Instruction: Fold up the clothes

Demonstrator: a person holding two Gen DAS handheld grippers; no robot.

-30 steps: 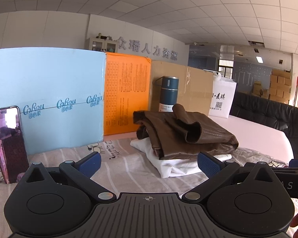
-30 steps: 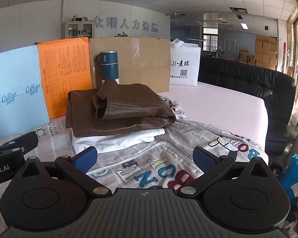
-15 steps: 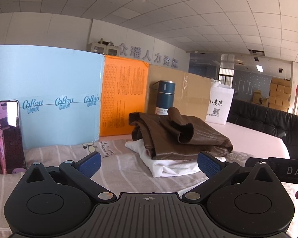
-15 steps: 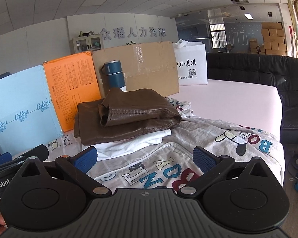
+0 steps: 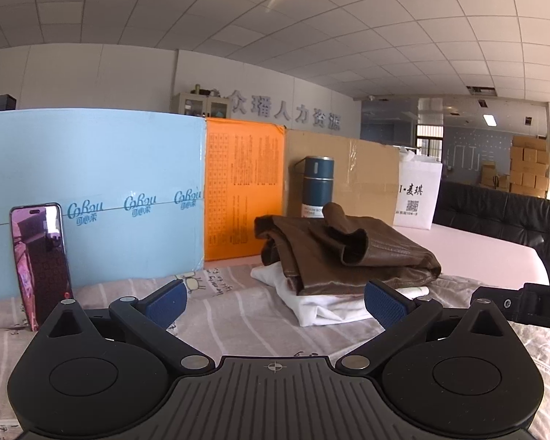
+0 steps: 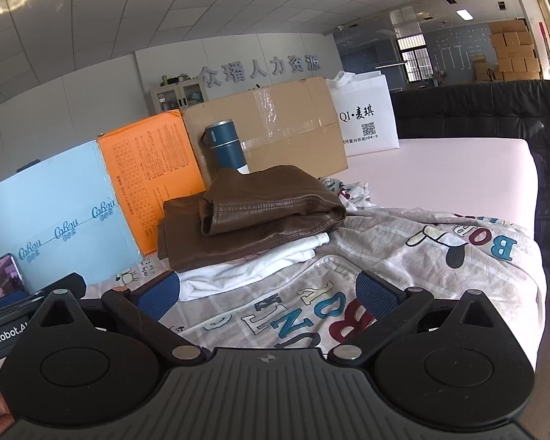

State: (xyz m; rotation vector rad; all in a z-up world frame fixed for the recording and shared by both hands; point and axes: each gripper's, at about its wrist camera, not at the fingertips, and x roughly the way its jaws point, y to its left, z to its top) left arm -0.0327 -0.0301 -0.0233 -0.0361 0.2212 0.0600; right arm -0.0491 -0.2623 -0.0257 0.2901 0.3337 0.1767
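Observation:
A folded brown leather garment (image 5: pixel 344 253) lies on top of a folded white garment (image 5: pixel 322 302) on the bed. The same stack shows in the right wrist view, brown (image 6: pixel 253 212) over white (image 6: pixel 253 273). My left gripper (image 5: pixel 275 304) is open and empty, held short of the stack and to its left. My right gripper (image 6: pixel 267 293) is open and empty, just in front of the stack, above a printed sheet (image 6: pixel 385 256). Each gripper shows at the edge of the other's view.
A blue board (image 5: pixel 91 190), an orange board (image 5: pixel 244 190) and a cardboard sheet (image 5: pixel 348 172) stand behind the stack, with a blue flask (image 5: pixel 317 187) and a white bag (image 5: pixel 418 198). A phone (image 5: pixel 40 260) leans at left. A black sofa (image 6: pixel 495 110) is beyond the pink mattress (image 6: pixel 440 172).
Both grippers have tilted upward and drawn back slightly; the stack sits lower in both views. The clothes have not moved and both grippers stay open.

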